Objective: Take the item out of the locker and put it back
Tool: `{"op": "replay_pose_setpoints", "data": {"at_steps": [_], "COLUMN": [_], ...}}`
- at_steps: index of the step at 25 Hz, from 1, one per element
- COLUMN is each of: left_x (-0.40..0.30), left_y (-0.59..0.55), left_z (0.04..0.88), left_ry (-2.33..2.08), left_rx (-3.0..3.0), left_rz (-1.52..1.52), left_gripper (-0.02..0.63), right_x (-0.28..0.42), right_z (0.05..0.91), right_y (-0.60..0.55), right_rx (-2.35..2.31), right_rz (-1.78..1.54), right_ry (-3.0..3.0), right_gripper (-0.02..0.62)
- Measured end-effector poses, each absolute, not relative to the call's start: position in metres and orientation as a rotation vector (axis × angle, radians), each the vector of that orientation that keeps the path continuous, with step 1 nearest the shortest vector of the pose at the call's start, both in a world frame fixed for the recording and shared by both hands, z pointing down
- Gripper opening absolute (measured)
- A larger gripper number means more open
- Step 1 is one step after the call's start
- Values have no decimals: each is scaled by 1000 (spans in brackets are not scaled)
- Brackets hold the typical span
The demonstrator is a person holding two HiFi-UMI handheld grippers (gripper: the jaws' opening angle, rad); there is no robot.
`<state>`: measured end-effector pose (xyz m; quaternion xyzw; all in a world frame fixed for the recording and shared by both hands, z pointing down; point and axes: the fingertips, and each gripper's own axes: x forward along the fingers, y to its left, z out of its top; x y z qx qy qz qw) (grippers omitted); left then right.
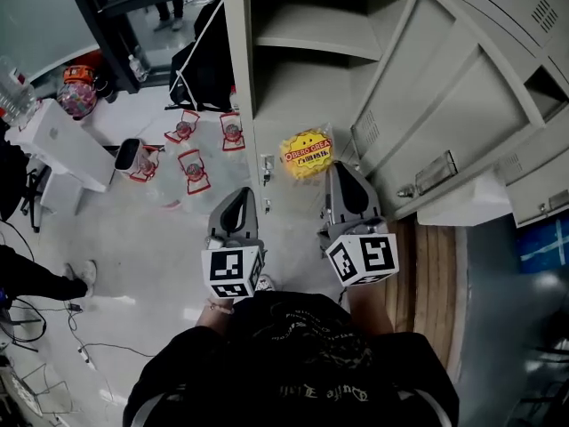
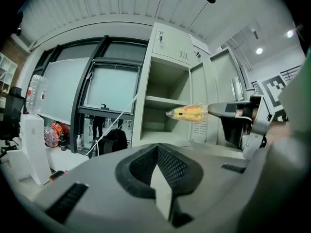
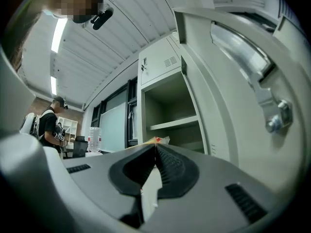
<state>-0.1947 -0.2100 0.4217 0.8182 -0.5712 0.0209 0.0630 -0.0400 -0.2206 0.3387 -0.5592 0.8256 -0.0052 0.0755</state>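
A yellow snack bag [image 1: 307,154] hangs in the air in front of the open grey locker [image 1: 307,38], outside its compartment. My right gripper [image 1: 336,169] is shut on the bag's near edge. In the right gripper view only a thin yellow and red strip of the bag [image 3: 156,140] shows past the closed tips of that gripper [image 3: 155,147]. The left gripper view shows the bag [image 2: 190,112] side on, pinched by the right gripper [image 2: 214,109], level with the locker shelf [image 2: 163,101]. My left gripper [image 1: 238,198] sits to the bag's left, shut with nothing in it [image 2: 158,149].
The locker door [image 1: 444,105] stands swung open at the right, close beside my right gripper. On the floor at the left lie several red-framed bottles [image 1: 191,169], a white box [image 1: 62,140] and a black bag [image 1: 200,65]. A person [image 3: 51,125] stands far off at the left.
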Motion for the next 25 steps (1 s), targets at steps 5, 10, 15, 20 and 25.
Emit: {"op": "replay_pose_setpoints", "data": {"at_steps": [5,10,15,20,25], "left_x": [-211,-212,-218,-220,-222], "left_y": [-219,-224,-233,-255,-283], "left_z": [418,423,430,430,428], "left_ry": [-1683,-1648,-1666,-1701,-1730], "left_rx": [2493,2497,2462,2455,2444], "left_rz": [47,44,39,39,49], "left_gripper": [6,6,6,6,6], "right_x": [-46,-47,-46,-48,-49], "right_z": [331,333,341,345,353], "right_y": [-239,-263,-296,-330,-366], "right_rx": [-1762,-1825,-1856,-1844,-1849], "right_rz": [8,9,-33,-33,-68], "right_ry": [2417,2395,2388,2402,2420], "right_gripper": [6,6,6,6,6]}}
